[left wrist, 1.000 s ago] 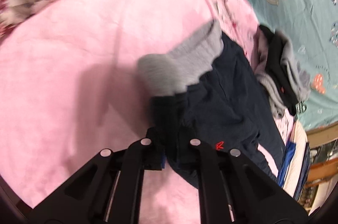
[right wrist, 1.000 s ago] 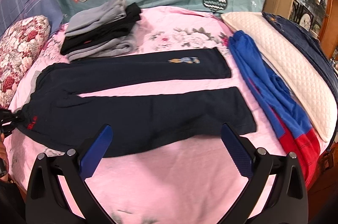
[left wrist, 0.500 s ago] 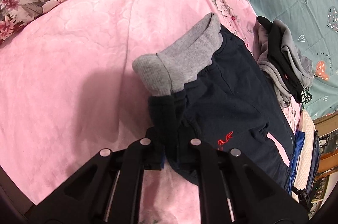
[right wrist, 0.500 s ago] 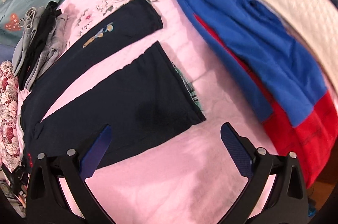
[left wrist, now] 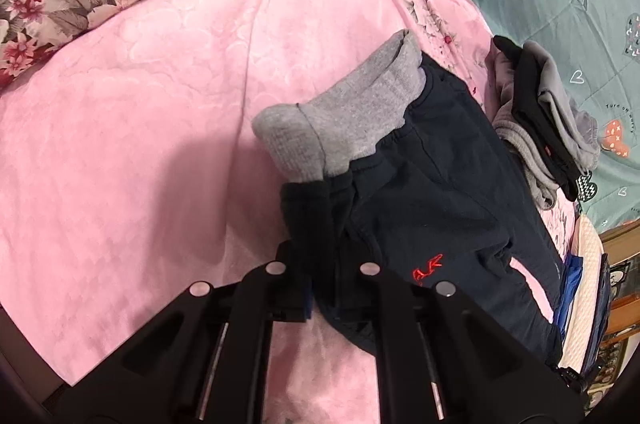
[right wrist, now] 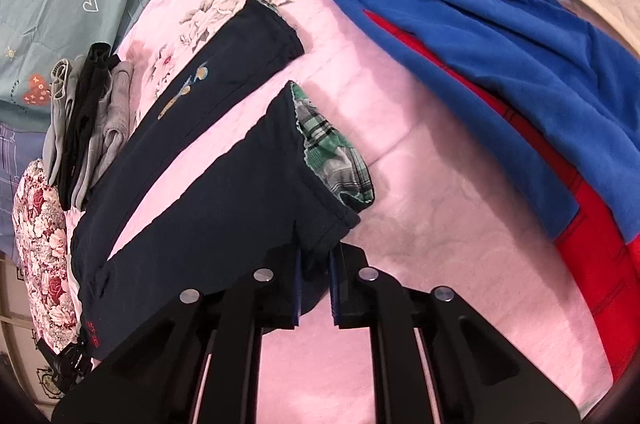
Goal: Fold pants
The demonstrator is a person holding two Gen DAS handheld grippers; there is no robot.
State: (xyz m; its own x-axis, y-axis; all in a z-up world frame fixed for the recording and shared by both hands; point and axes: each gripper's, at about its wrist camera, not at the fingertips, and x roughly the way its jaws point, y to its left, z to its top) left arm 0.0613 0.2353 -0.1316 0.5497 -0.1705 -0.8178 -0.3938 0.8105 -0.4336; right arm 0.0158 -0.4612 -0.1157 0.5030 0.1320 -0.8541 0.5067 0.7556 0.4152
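My left tool [left wrist: 324, 288] is clamped on the waist of the pants [left wrist: 440, 192], my right tool [right wrist: 314, 284] is clamped on one leg hem, on the bed [right wrist: 432, 224]

- The left hand-held gripper [left wrist: 326, 280] is matte black plastic, built as two angular arms that widen toward the camera.
- Four round silver screw heads sit across its top, two on each arm.
- Thin silver rods run lengthwise in the slots of the arms, and a sliver of blue pad shows at the inner edge of the left finger.
- The right hand-held gripper [right wrist: 314, 284] has the same black frame, with four silver screw heads and paired metal rods.
- Its fingers [right wrist: 335, 288] carry dark blue pads with a fine ribbed texture on their inner faces.
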